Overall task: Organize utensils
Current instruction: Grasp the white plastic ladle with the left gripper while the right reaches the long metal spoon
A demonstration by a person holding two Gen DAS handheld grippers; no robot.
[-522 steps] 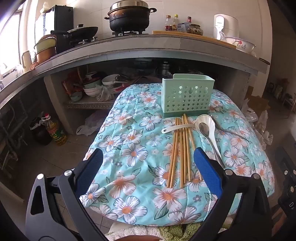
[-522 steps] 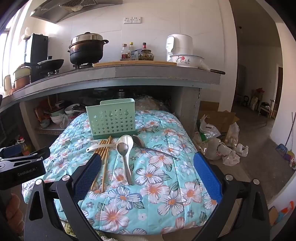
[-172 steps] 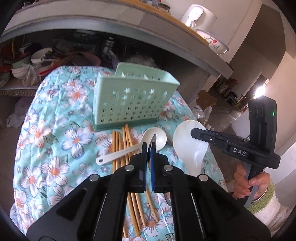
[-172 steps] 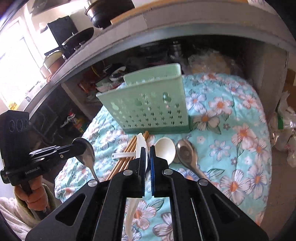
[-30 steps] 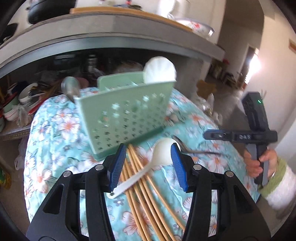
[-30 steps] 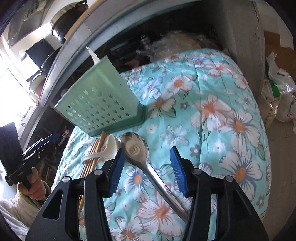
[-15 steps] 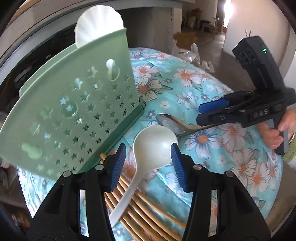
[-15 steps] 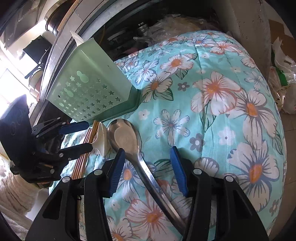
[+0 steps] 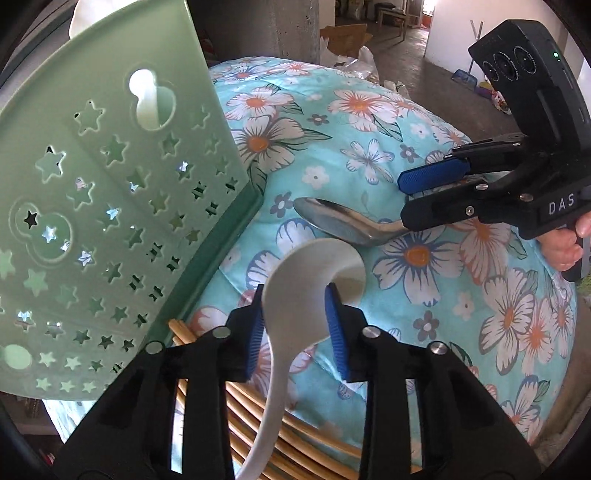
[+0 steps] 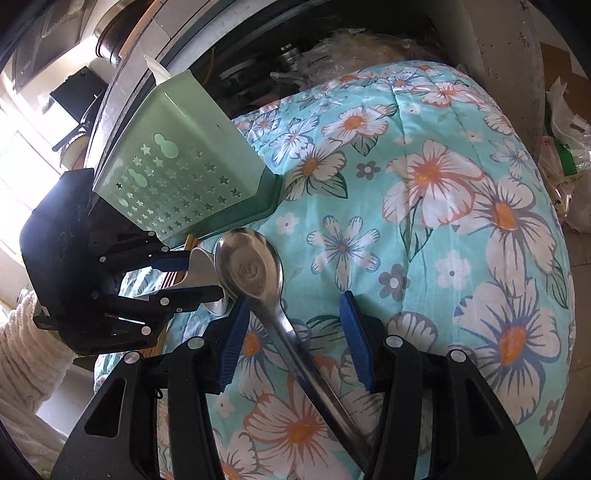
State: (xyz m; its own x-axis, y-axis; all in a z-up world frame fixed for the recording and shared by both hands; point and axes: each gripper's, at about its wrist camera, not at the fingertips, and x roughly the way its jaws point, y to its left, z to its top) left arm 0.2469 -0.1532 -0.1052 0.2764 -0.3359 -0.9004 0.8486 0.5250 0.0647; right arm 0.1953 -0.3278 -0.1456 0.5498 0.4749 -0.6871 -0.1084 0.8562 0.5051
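A white plastic spoon lies on several bamboo chopsticks on a floral quilt. My left gripper is closing on its bowl, and both blue pads touch the bowl's sides. The right wrist view shows that same left gripper clamped around the white spoon. A metal spoon lies beside it. My right gripper stands open astride the metal spoon's handle. A mint green perforated caddy stands just behind, with a large white spoon upright inside it.
The quilt drops away at its right and near edges. Beyond it are a concrete pillar, a cardboard box and plastic bags on the floor. Cluttered shelves under the counter sit behind the caddy.
My left gripper has dropped closer to the white spoon, and its jaws have narrowed from wide apart onto the bowl. The right gripper stays over the metal spoon's handle.
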